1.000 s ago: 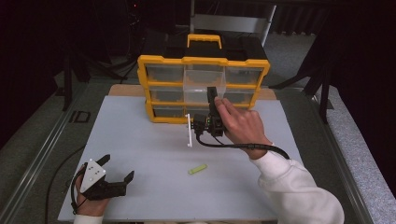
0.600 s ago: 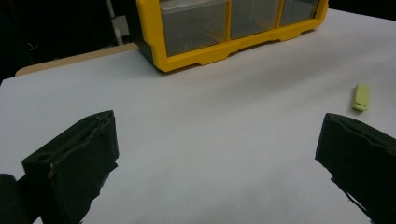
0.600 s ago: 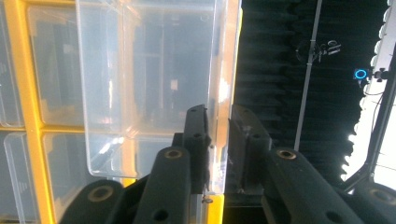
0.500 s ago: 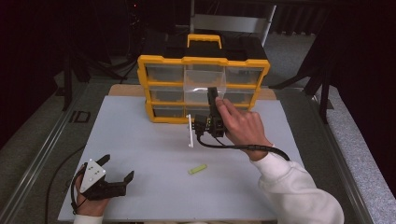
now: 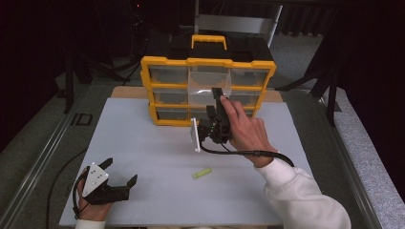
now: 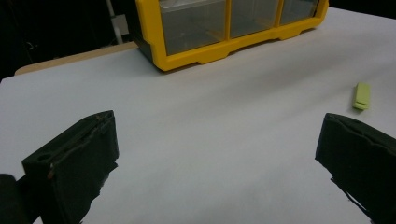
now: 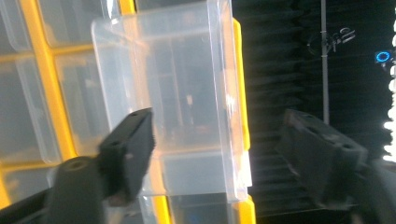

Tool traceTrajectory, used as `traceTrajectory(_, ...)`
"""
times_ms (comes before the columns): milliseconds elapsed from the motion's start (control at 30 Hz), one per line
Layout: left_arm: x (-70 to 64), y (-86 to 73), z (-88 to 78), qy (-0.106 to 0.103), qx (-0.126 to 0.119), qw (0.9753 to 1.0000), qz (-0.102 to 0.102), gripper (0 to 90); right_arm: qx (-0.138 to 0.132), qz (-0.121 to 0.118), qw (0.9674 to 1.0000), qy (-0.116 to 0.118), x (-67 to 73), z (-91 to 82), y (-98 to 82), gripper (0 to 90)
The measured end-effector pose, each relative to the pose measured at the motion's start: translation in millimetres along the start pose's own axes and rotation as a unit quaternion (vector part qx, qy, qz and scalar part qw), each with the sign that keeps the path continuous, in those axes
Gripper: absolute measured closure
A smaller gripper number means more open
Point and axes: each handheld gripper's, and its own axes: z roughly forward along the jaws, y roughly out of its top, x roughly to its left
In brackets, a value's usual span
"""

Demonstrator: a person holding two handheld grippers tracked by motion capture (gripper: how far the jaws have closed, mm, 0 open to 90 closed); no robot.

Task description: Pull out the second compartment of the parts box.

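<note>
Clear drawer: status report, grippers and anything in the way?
Right gripper jaws just opened, off the clear drawer, pulled out of yellow organizer. Left gripper open, idle on table. Nothing blocking.

Organizer (image 5: pixel 165 62): yellow frame, black top, yellow handle, clear drawers. Pulled-out drawer (image 5: pixel 209 87): clear, colourless. Table surface (image 5: pixel 143 152): plain white, unpatterned. Small block (image 5: pixel 202 172): pale yellow-green. Both grippers: black. Sleeve (image 5: pixel 305 200): white.

left tongs (image 5: pixel 119 172): jaws wide, hand resting low; right tongs (image 5: pixel 216 95): raised, jaws just opening (nothing pinched)
</note>
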Motion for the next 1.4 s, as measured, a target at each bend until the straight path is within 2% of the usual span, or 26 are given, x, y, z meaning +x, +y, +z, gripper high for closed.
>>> traceTrajectory(33, 0.0, -0.1, -0.1, 0.0, 0.0, 1.0, 0.0, 0.1, -0.001, 0.005, 1.0, 0.003, -0.1, -0.8, 0.3, 17.2)
traceTrajectory(67, -0.1, -0.2, -0.1, 0.0, 0.0, 1.0, 0.0, 0.1, -0.013, 0.023, 0.9995, 0.016, 1.1, -3.1, 0.4, 13.6)
traceTrajectory(233, -0.1, -0.5, -0.6, 0.001, 0.001, 1.0, 0.001, 0.1, -0.023, 0.053, 0.9973, 0.046, 6.7, -4.6, -2.8, 9.9)
traceTrajectory(333, -0.2, -0.5, -0.8, 0.001, 0.002, 1.0, 0.002, 0.1, -0.027, 0.081, 0.9945, 0.06, 10.5, -5.4, -4.9, 9.1)
traceTrajectory(500, 0.0, -0.6, -0.8, 0.0, 0.001, 1.0, 0.001, 0.1, -0.039, 0.125, 0.9855, 0.107, 16.8, -8.2, -8.8, 8.9)
traceTrajectory(600, 0.3, -0.7, -0.9, 0.0, 0.002, 1.0, 0.002, 0.1, -0.041, 0.162, 0.9759, 0.14, 18.5, -7.9, -11.7, 8.8)
traceTrajectory(733, 0.5, -0.8, -0.5, -0.001, 0.003, 1.0, 0.002, 0.1, -0.041, 0.205, 0.9592, 0.19, 21.4, -6.4, -15.6, 8.6)
traceTrajectory(800, 0.7, -0.9, -0.3, -0.001, 0.003, 1.0, 0.001, 0.1, -0.042, 0.22, 0.9529, 0.205, 22.6, -5.3, -17.5, 8.5)
traceTrajectory(900, 0.7, -0.8, -0.1, -0.002, 0.003, 1.0, 0.001, 0.1, -0.048, 0.247, 0.9405, 0.229, 23.5, -4.5, -20.7, 8.6)
traceTrajectory(933, 0.6, -0.8, 0.1, -0.002, 0.003, 1.0, 0.0, 0.1, -0.05, 0.255, 0.9351, 0.241, 23.5, -4.5, -21.7, 8.5)
traceTrajectory(1067, -0.2, -0.8, 0.7, -0.002, 0.003, 1.0, -0.001, 0.1, -0.051, 0.275, 0.9173, 0.284, 26.1, -2.6, -25.5, 8.0)
traceTrajectory(1100, -0.1, -0.8, 0.4, -0.002, 0.003, 1.0, 0.0, 0.1, -0.051, 0.283, 0.9114, 0.295, 27.5, -1.9, -26.0, 8.0)
traceTrajectory(1167, 0.1, -0.8, 0.3, -0.002, 0.003, 1.0, 0.0, 0.1, -0.05, 0.293, 0.9016, 0.315, 29.2, 0.2, -28.4, 7.9)
traceTrajectory(1333, 0.0, -0.9, 0.3, -0.002, 0.004, 1.0, -0.001, 0.1, -0.044, 0.323, 0.8732, 0.362, 32.6, 6.7, -34.3, 7.9)
traceTrajectory(1367, 0.0, -0.9, 0.4, -0.003, 0.004, 1.0, -0.001, 0.1, -0.043, 0.324, 0.8696, 0.37, 33.0, 8.1, -35.7, 7.9)
traceTrajectory(1400, 0.0, -0.9, 0.4, -0.003, 0.004, 1.0, 0.0, 0.1, -0.042, 0.329, 0.8635, 0.38, 33.9, 9.3, -36.4, 7.9)
